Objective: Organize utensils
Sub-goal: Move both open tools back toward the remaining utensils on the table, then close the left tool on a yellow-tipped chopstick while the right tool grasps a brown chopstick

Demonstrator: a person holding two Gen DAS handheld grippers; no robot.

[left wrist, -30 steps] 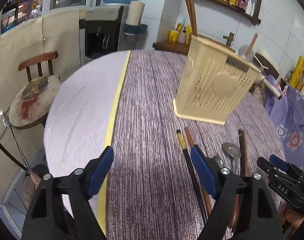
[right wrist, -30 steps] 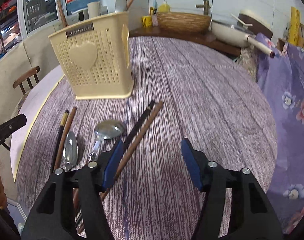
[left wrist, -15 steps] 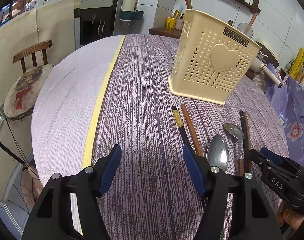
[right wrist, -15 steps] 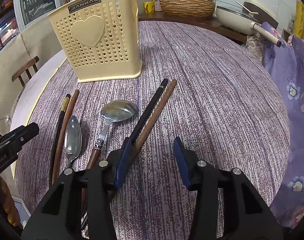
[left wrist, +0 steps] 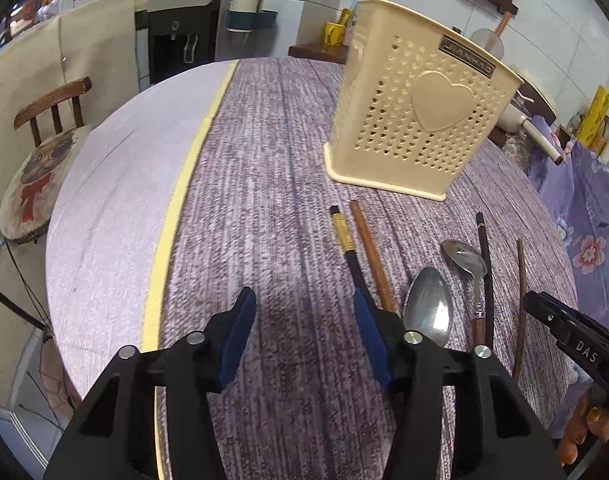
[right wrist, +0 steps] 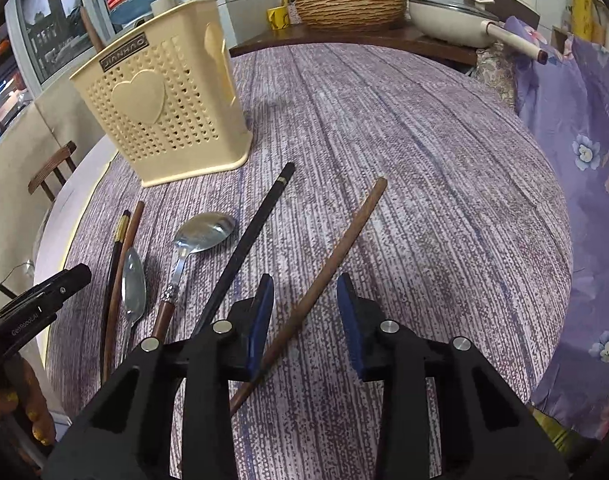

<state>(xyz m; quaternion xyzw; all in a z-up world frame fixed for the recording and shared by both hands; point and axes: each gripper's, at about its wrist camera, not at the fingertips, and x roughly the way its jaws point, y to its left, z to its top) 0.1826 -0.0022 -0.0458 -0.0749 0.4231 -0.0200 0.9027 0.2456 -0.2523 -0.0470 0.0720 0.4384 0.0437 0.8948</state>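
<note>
A cream perforated utensil holder (left wrist: 420,120) (right wrist: 164,116) stands upright on the round purple table (left wrist: 264,160). In front of it lie a black chopstick with a gold band (left wrist: 346,244), a brown chopstick (left wrist: 372,256), two metal spoons (left wrist: 428,308) (right wrist: 202,232), a long black chopstick (right wrist: 248,244) and another brown chopstick (right wrist: 336,256). My left gripper (left wrist: 304,336) is open, low over bare table just left of the chopstick pair. My right gripper (right wrist: 306,312) is open with its jaws either side of the brown chopstick; contact is not clear.
A wooden chair (left wrist: 44,136) stands left of the table. A yellow strip (left wrist: 176,208) runs across the tabletop. A wicker basket (right wrist: 350,8) and a pan (right wrist: 448,16) sit on the counter behind. A purple floral cloth (right wrist: 584,160) hangs at the right.
Both grippers have lowered toward the table. The right gripper's jaws have narrowed and now straddle the brown chopstick, which has swung away from the long black one. The left gripper stays open.
</note>
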